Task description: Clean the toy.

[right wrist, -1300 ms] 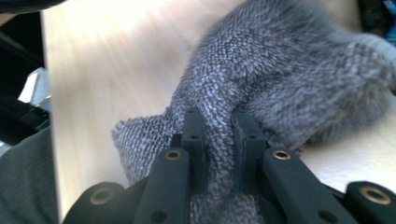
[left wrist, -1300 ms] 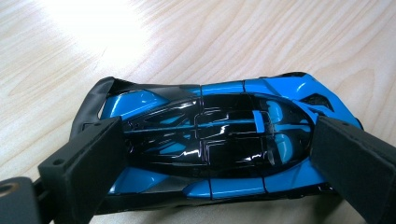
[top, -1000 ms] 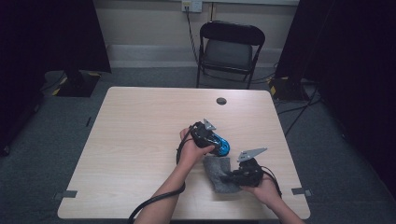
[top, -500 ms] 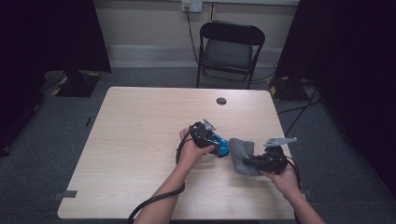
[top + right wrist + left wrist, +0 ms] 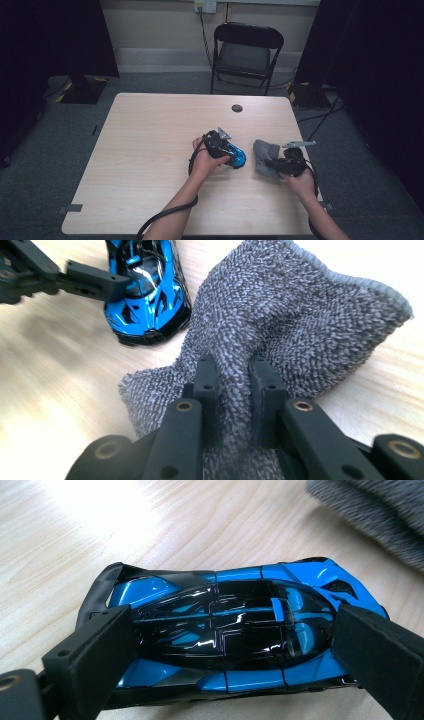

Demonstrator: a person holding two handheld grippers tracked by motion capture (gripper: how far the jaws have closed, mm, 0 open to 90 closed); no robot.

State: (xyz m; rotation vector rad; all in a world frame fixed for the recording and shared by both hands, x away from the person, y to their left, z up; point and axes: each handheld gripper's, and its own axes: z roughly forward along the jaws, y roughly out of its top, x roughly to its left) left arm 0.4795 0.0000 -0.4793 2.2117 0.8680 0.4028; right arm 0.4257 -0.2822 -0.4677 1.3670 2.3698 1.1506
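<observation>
My left forearm comes in from the bottom edge and angles up toward the middle, its hand wrapped around my left gripper (image 5: 223, 149), whose cable loops back beneath the wrist. That gripper's jaws stand wide apart, pads pressed against what sits between them. My right forearm enters at the lower right, hand closed round my right gripper (image 5: 280, 164), which points left. Its jaws are drawn nearly together, pinching a fold tight.
</observation>
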